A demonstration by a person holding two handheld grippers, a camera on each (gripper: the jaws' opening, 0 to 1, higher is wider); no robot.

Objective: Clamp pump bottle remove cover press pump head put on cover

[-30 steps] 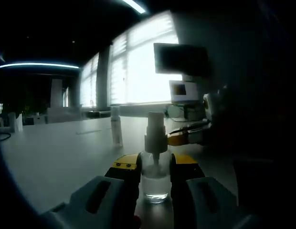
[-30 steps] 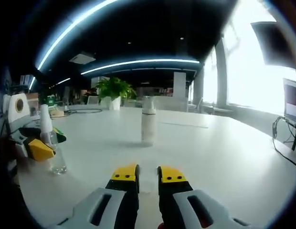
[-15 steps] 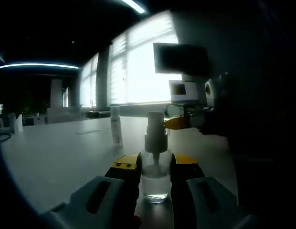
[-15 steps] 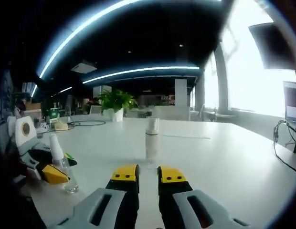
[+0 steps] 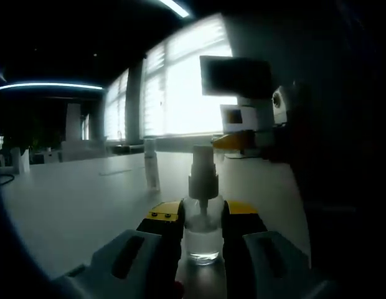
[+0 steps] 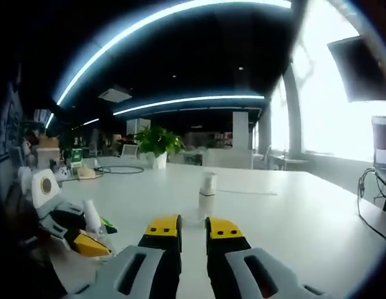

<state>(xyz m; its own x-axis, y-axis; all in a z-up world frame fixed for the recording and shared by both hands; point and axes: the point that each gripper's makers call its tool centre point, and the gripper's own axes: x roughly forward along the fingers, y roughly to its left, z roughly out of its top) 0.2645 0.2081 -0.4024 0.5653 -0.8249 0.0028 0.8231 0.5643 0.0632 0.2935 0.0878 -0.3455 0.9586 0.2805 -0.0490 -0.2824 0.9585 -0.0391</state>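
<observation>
A clear bottle (image 5: pixel 202 233) with an uncovered white pump head stands upright at lower centre. Its cover (image 5: pixel 151 164) stands upright on the table, centre-left.

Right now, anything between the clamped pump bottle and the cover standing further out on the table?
Nothing: in the left gripper view bare table runs from the pump bottle, held in the left gripper, to the cover standing upright.
</observation>
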